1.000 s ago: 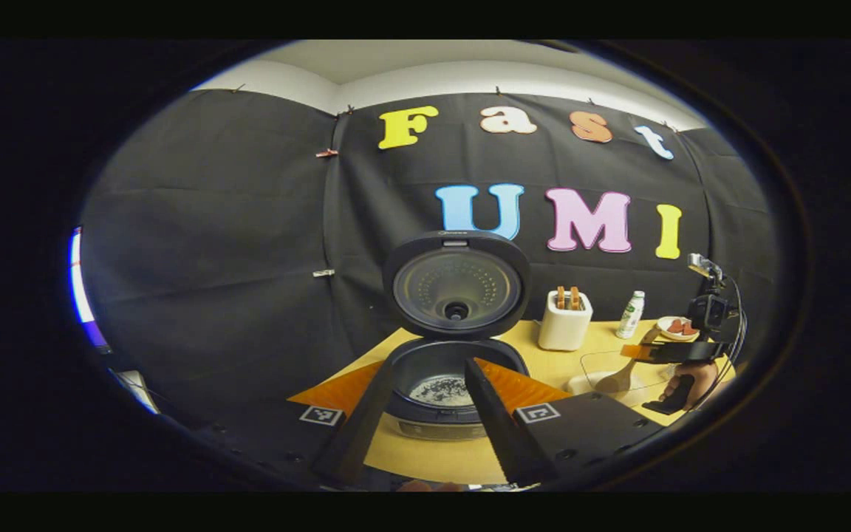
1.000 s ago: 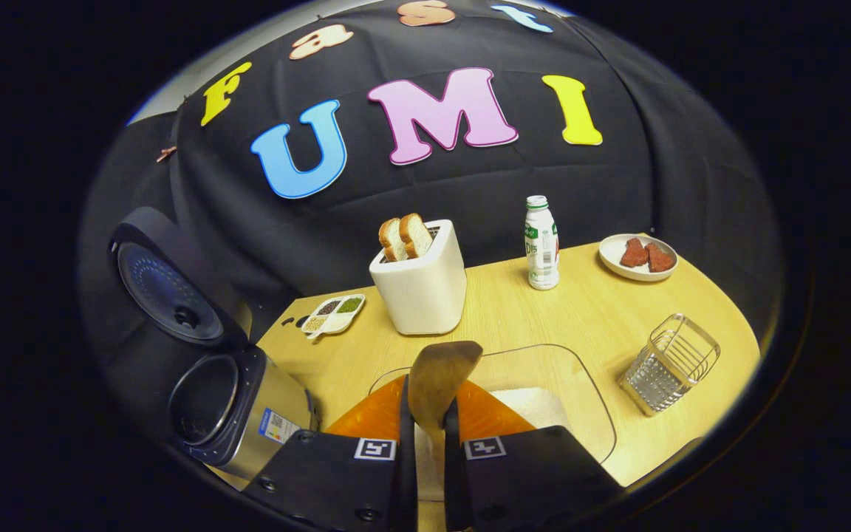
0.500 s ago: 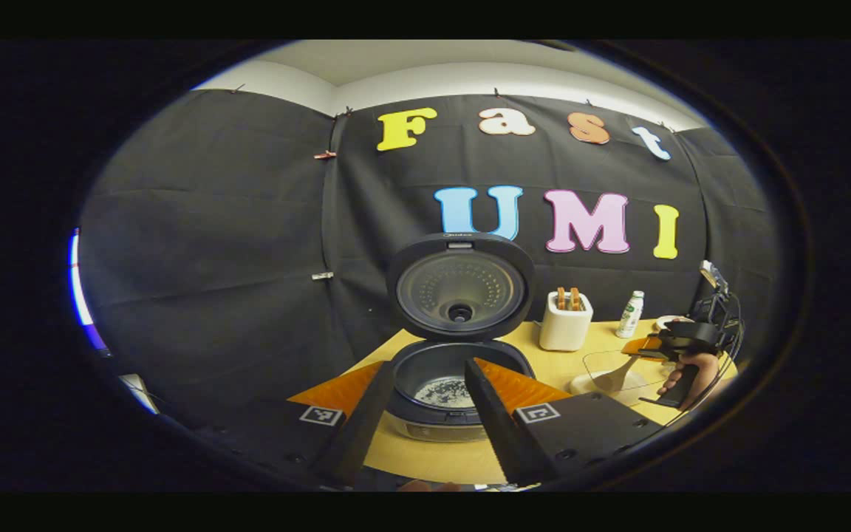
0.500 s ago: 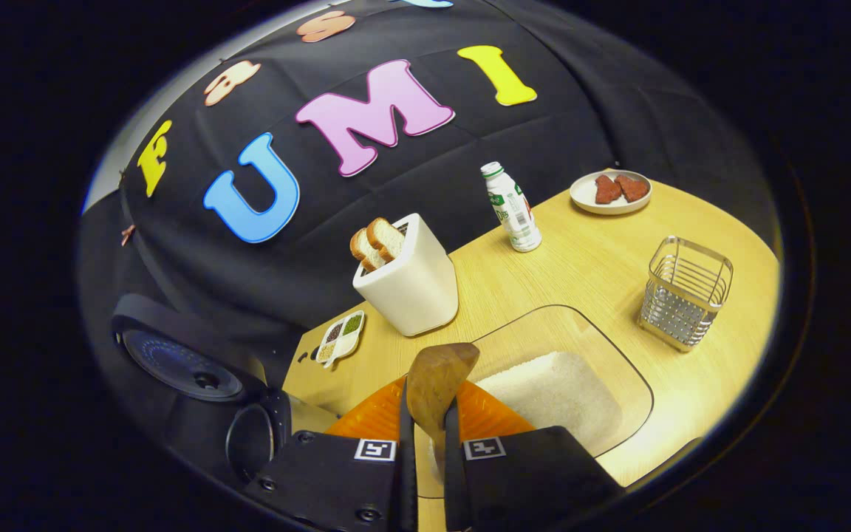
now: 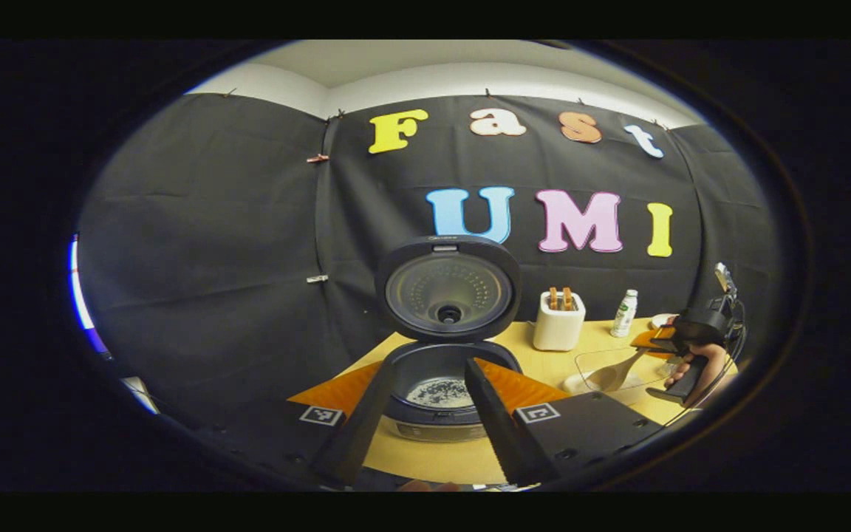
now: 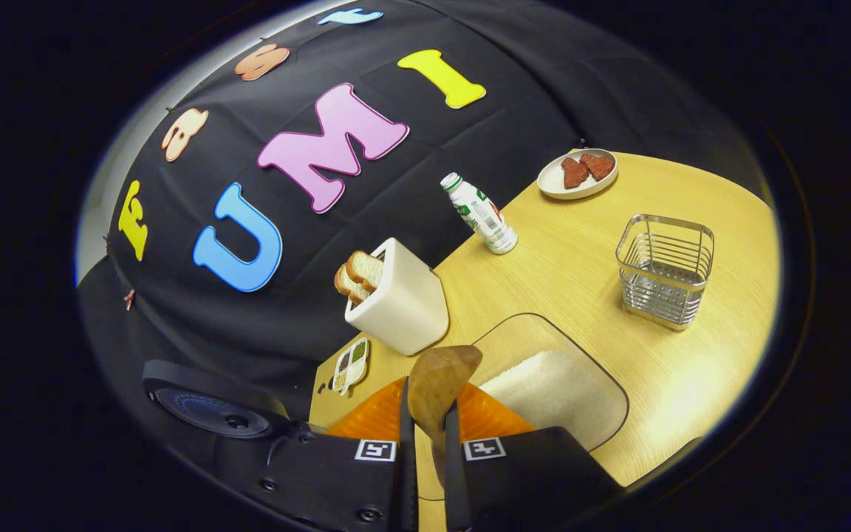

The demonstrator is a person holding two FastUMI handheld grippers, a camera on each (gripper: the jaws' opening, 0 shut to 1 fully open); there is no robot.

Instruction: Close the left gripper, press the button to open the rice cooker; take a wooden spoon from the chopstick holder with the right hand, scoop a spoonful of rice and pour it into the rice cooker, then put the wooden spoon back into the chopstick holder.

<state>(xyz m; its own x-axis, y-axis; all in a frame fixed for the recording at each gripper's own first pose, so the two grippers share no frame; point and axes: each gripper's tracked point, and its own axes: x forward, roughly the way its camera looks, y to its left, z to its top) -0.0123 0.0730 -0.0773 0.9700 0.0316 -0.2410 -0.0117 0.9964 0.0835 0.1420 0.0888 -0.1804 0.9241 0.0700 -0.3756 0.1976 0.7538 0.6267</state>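
The black rice cooker (image 5: 440,384) stands open with its lid (image 5: 448,288) upright and some rice grains in the pot. My left gripper (image 5: 429,366) is open just in front of the pot, holding nothing. My right gripper (image 6: 425,395) is shut on the handle of the wooden spoon (image 6: 440,377), whose bowl sticks up past the fingertips, over the near corner of the clear container of white rice (image 6: 558,384). In the left gripper view a hand (image 5: 695,366) holds the right gripper (image 5: 662,343), with the spoon (image 5: 610,375) angled down into the container (image 5: 617,366). The wire chopstick holder (image 6: 665,270) stands empty at the right.
On the wooden table (image 6: 566,273) behind the container stand a white toaster with bread slices (image 6: 396,299), a small bottle (image 6: 479,214), a plate with reddish pieces (image 6: 577,174) and a small divided dish of grains (image 6: 351,363). The cooker lid (image 6: 211,414) shows at the lower left.
My right gripper has tilted and rolled, still holding the spoon, and has sunk towards the rice container, moving away from the cooker. The left gripper has hardly moved.
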